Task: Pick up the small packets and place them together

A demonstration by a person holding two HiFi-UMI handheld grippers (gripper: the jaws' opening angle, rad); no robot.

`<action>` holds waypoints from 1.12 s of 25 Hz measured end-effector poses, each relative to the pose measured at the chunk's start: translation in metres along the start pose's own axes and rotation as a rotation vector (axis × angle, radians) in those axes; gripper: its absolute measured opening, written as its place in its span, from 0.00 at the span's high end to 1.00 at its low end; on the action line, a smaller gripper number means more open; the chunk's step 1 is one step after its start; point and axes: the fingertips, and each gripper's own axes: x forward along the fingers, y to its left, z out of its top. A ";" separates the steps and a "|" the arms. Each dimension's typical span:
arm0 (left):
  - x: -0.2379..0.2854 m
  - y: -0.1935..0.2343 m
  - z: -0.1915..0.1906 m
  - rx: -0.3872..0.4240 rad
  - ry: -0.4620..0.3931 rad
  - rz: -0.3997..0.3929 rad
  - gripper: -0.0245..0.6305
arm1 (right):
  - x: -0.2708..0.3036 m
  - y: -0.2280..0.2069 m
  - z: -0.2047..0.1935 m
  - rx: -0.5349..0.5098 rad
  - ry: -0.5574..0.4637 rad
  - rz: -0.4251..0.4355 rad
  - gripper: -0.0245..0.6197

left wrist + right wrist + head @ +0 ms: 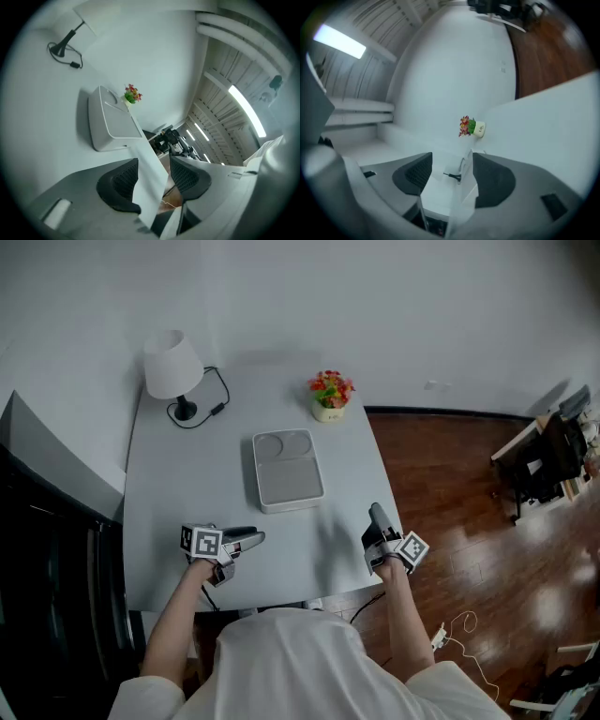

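Observation:
No small packets show in any view. My left gripper (261,538) lies on its side on the grey table (187,474) near the front edge, pointing right. In the left gripper view its jaws (154,176) stand a little apart, with only the table's surface and edge seen through the gap. My right gripper (374,510) rests at the table's front right corner, pointing away from me. Its jaws (452,171) stand apart with nothing between them.
A white tray (286,470) (110,124) sits mid-table. A white lamp (173,367) with a black foot and cord stands at the back left. A small flower pot (330,395) (472,127) stands at the back. Wooden floor with a loose cable (459,629) lies to the right.

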 end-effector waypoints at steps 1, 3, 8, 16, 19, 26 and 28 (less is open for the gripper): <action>-0.006 0.006 0.006 0.029 -0.021 0.038 0.64 | -0.002 -0.001 -0.001 -0.049 0.025 -0.012 0.55; -0.017 0.016 0.020 0.089 -0.065 0.107 0.63 | -0.006 -0.003 -0.004 -0.149 0.074 -0.032 0.55; -0.033 0.025 0.050 0.211 -0.123 0.189 0.63 | -0.009 -0.017 -0.033 -0.597 0.233 -0.145 0.49; -0.045 0.026 0.094 0.417 -0.246 0.329 0.50 | 0.013 -0.048 -0.109 -0.825 0.444 -0.215 0.33; -0.047 0.024 0.104 0.488 -0.283 0.375 0.41 | 0.035 -0.039 -0.130 -0.539 0.393 -0.139 0.33; -0.059 0.004 0.123 0.626 -0.405 0.500 0.30 | 0.078 -0.049 -0.143 0.444 0.023 0.000 0.33; -0.064 -0.005 0.127 0.619 -0.470 0.531 0.25 | 0.089 -0.060 -0.148 0.578 -0.042 0.028 0.33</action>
